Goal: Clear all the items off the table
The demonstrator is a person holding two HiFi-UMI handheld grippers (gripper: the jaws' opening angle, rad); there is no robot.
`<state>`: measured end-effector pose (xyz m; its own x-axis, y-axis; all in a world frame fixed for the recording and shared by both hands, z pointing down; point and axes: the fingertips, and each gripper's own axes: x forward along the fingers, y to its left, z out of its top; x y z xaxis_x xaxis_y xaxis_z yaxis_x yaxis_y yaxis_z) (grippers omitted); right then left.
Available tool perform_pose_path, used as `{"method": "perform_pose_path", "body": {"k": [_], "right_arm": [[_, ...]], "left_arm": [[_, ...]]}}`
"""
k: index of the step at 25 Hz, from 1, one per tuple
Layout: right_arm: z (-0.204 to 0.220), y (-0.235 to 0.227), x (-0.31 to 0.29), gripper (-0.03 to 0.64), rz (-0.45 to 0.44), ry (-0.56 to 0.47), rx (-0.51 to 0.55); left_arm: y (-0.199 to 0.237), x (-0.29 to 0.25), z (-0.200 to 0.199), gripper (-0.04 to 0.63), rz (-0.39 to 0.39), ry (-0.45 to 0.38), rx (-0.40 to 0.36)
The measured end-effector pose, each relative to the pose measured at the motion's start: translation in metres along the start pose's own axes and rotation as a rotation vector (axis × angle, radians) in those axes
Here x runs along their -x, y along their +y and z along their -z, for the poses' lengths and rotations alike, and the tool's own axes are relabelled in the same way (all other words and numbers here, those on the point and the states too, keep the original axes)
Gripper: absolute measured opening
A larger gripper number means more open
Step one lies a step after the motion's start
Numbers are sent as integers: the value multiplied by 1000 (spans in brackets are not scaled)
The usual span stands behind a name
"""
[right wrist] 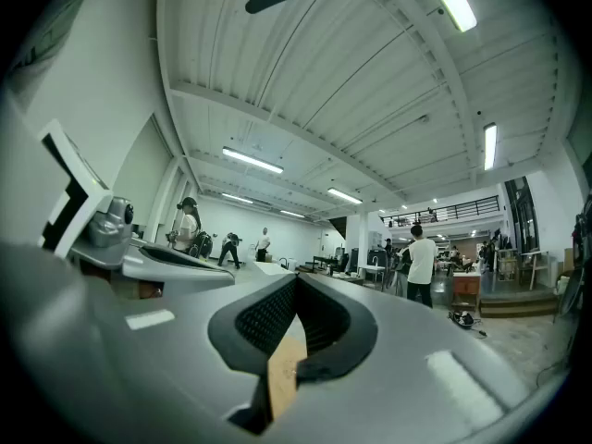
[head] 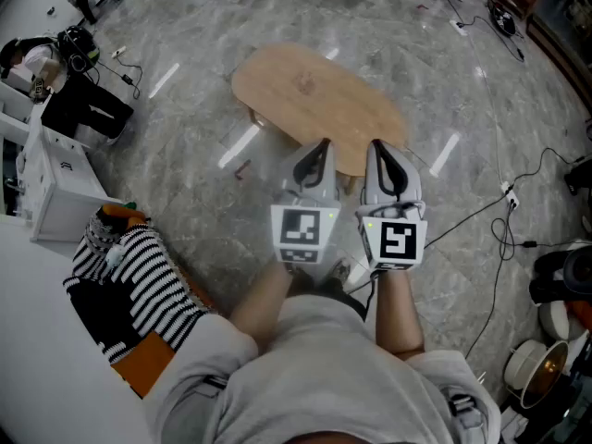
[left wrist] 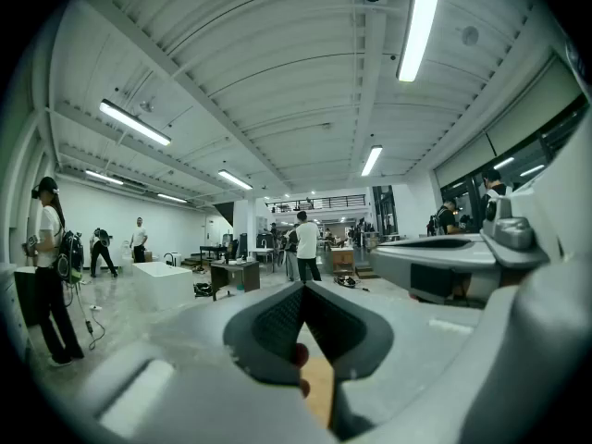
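An oval wooden table (head: pixel 314 100) stands on the grey marble floor ahead of me, and no items show on its top. My left gripper (head: pixel 321 142) and right gripper (head: pixel 376 143) are held side by side over the table's near edge, both pointing forward. In the left gripper view the jaws of the left gripper (left wrist: pixel 303 286) meet at their tips with nothing between them. The right gripper (right wrist: pixel 296 279) looks the same in its own view. A strip of the wooden table (right wrist: pixel 283 377) shows through the gap behind the tips.
A striped garment (head: pixel 129 276) with orange and black cloth lies on a white surface at the left. A white cabinet (head: pixel 55 188) stands behind it. Cables (head: pixel 504 220) run across the floor at the right, near pots (head: pixel 541 363). People (left wrist: pixel 305 246) stand far off in the hall.
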<state>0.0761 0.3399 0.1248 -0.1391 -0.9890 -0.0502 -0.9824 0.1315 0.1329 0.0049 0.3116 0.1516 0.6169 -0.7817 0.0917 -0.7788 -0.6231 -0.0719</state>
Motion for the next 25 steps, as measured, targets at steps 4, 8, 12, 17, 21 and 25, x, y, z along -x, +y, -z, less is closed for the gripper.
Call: {"method": "perform_pose_path", "body": {"k": [4,8,12,17,21,25], "right_arm": [[-3,2,6,6,-7,-6,-6],[-4,6,9,6,-33,-9,-8],[-4,11,10,6,-58,-30,-25],[5,19,12,6,-94,-28,-36],[13,27,5,6,-121,-17,-93],[24,32,-11,6,-129,10,-114]], "left_arm": [[-2,6,-1,20,-14,0,-3],[-5,13,-1,20,-28,2,-7],[-5,18,0,20,-51,2,7],[-3,25,14,20,-92,19,15],[9,28,19,20,-113,32,13],[27,22,32,20,-123,56,23]]}}
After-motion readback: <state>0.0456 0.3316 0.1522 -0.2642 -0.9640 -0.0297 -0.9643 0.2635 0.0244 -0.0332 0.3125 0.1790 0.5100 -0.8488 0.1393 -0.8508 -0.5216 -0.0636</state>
